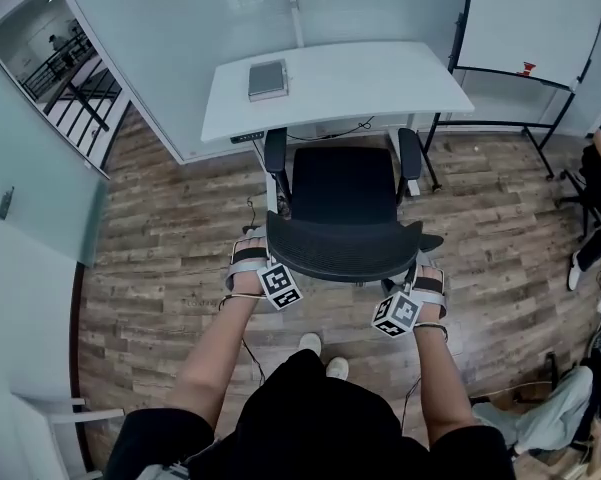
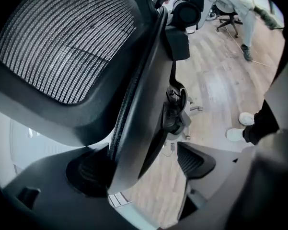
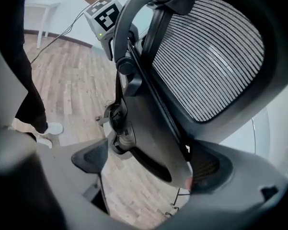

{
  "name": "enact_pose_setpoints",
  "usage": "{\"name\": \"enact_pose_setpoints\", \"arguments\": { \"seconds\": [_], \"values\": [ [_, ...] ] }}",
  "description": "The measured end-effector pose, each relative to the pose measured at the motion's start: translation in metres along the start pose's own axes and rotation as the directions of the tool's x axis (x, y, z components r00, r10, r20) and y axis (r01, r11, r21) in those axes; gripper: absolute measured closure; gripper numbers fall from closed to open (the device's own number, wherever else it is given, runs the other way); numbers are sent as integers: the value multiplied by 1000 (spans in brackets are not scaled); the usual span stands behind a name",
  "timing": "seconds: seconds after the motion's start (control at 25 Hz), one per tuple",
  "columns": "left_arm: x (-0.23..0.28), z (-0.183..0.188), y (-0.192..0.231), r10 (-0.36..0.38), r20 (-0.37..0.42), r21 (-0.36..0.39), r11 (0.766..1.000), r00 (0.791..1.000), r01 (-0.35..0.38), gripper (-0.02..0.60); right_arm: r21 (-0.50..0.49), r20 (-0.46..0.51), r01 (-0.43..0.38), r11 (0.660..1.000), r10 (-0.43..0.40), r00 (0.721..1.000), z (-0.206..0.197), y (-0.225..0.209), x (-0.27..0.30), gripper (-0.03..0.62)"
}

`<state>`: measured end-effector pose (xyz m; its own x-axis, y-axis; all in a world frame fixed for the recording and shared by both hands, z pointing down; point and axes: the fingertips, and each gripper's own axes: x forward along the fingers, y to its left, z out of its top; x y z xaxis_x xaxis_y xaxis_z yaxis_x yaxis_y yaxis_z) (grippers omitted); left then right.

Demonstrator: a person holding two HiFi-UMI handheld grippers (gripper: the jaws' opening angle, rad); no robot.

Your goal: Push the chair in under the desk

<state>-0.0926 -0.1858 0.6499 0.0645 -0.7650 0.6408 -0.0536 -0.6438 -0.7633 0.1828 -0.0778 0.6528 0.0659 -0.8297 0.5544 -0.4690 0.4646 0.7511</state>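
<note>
Grippers first: your left gripper (image 1: 248, 258) and right gripper (image 1: 427, 278) flank the chair (image 1: 342, 208) backrest. Both have their fingers (image 2: 196, 162) spread apart, straddling the back's rim with just one finger of each touching it. Chair's seat is out on the wood floor, armrests right at the near edge of the white counter (image 1: 380, 83), which has a flat grey item (image 1: 268, 79) on top.
</note>
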Motion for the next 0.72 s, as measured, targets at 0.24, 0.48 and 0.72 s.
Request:
{"name": "enact_pose_setpoints", "arguments": {
  "seconds": [0.24,0.48,0.72],
  "values": [
    [22,6,19,19,-9,-7,1000,1000,-19,141,-19,3,-2,1000,2,1000,2,-17,27,75],
    [45,19,37,30,4,-11,999,1000,-30,141,-42,-4,-1,999,1,1000,-2,-38,57,75],
    [65,26,54,44,11,3,999,999,-44,141,-70,3,7,998,-7,1000,-2,-57,84,75]
  ]
}}
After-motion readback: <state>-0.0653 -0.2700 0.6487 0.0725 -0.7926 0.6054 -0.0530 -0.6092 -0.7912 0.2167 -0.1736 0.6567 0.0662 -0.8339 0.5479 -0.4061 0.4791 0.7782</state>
